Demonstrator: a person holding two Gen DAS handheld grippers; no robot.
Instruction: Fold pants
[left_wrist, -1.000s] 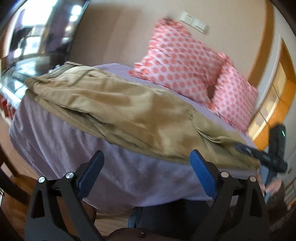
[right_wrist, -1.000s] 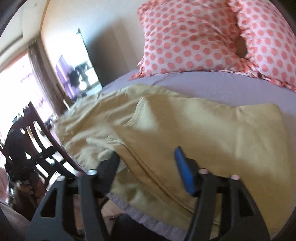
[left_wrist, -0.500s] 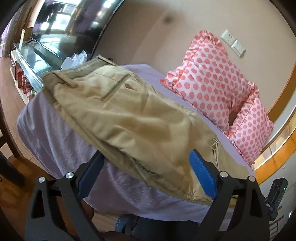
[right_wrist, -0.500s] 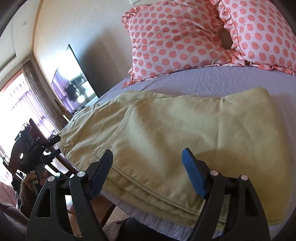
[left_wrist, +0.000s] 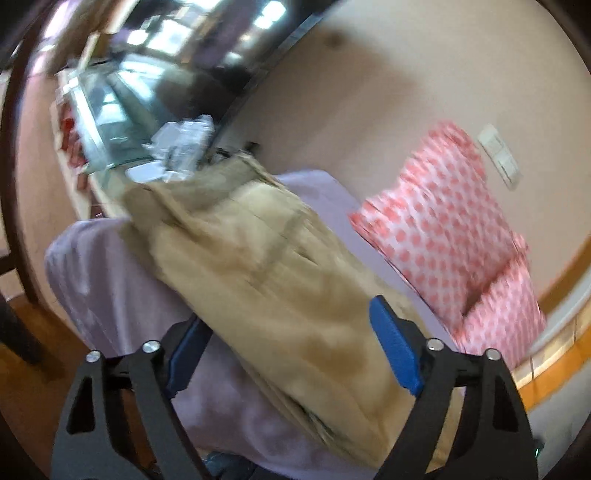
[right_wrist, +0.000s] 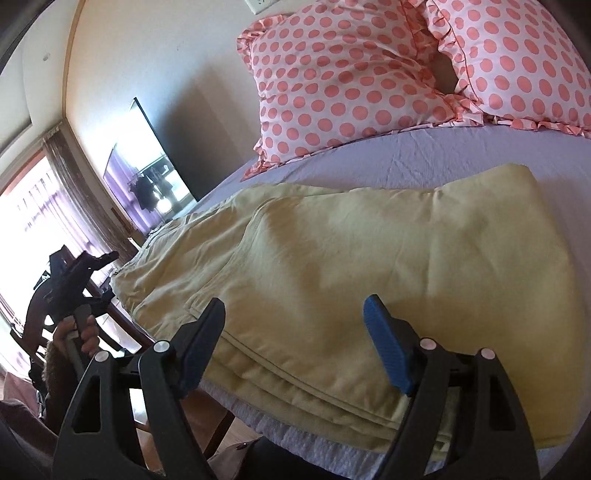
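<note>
**Mia:** Looking close up first, what do you see?

**Ben:** Two tools. The left tool has its two blue pads wide apart, and nothing is between them. The right tool is the same, with its pads wide apart and holding nothing.

**Mia:** Where are the pants?

**Ben:** The pants lie flat on the bed, just past the right tool. They are tan and folded over, so one layer rests on top of another. You can see the stacked edges near the front edge of the bed. In the left view the pants run away from the tool in a long strip, but that picture is blurry.

**Mia:** Is any tool touching them?

**Ben:** I cannot tell for sure. Both tools look like they are just above or in front of the cloth.

**Mia:** What is under the pants?

**Ben:** A light purple sheet covers the bed and hangs over the edge.

**Mia:** And off to the side?

**Ben:** In the right view, far to the left, a hand holds the other tool by its handle, near a dark wooden chair.

**Mia:** What is farther back?

**Ben:** Two pink pillows with spots lean at the head of the bed. A beige wall is behind them, with a white switch plate on it. A big dark screen stands by the wall, near a bright window.
</note>
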